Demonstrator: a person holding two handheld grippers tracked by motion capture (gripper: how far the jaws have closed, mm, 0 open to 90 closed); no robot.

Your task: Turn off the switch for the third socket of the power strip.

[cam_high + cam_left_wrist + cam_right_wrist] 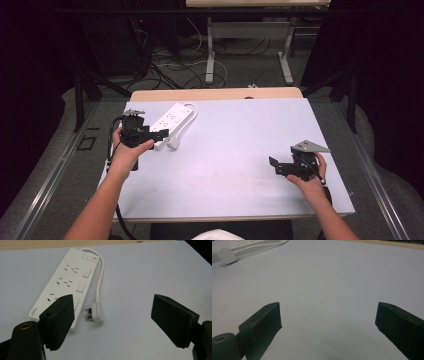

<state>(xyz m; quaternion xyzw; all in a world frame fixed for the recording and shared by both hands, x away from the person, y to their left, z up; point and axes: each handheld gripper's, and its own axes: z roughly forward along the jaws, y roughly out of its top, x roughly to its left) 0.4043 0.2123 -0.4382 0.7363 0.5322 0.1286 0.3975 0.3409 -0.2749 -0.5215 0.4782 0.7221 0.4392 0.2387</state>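
Left gripper (159, 134) hovers over the power strip (67, 282), jaws spread (nothing between them). Right gripper (274, 166) likewise released, well apart from the plug (96, 312).

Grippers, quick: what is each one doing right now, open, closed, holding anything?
Left gripper: open, holding nothing, above the power strip.
Right gripper: open, holding nothing.
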